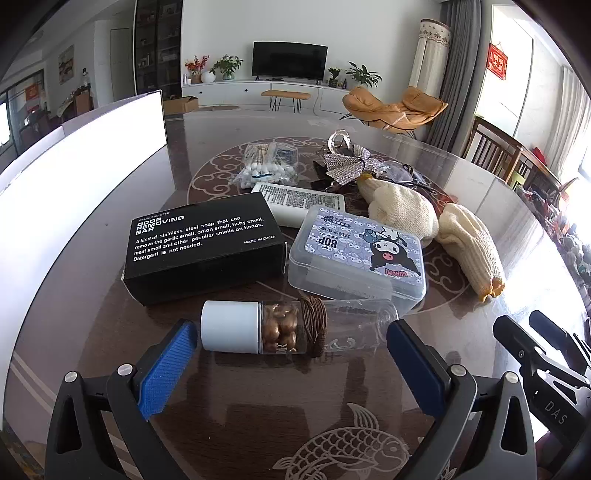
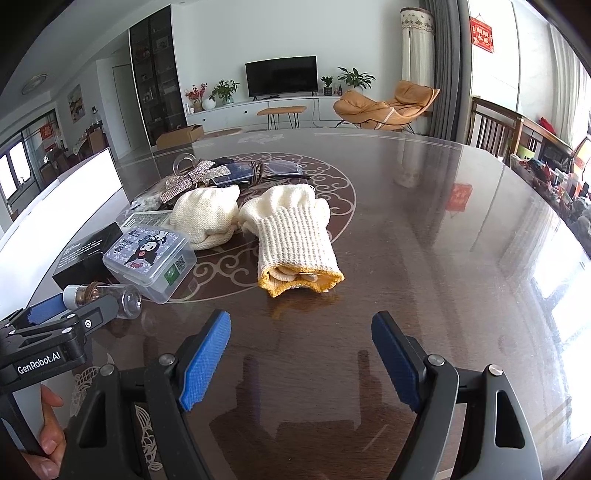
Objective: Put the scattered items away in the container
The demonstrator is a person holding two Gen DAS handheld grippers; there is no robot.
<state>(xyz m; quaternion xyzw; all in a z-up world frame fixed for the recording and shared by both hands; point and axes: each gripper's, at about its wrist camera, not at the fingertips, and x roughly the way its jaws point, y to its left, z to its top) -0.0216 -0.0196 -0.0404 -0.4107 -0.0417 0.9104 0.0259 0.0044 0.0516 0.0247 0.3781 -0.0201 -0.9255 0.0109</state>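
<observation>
Clear bottle (image 1: 295, 326) lies crosswise between the left gripper's (image 1: 291, 363) spread jaws; right gripper (image 2: 301, 362) likewise spread.

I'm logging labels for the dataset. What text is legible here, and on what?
"STAINLESS STEEL ODOR REMOVING BAR", "MADE IN CHINA": black box.
"BOP", "KUROMI": clear plastic case sticker, seen upside down.
"GenRobot.AI": left gripper body.
"DAS": right gripper body, cut off by the frame edge.
White tube: dense print, too small to read.
Glass bottle: partial letters, unreadable.
Red wall hanging: blurred.
</observation>
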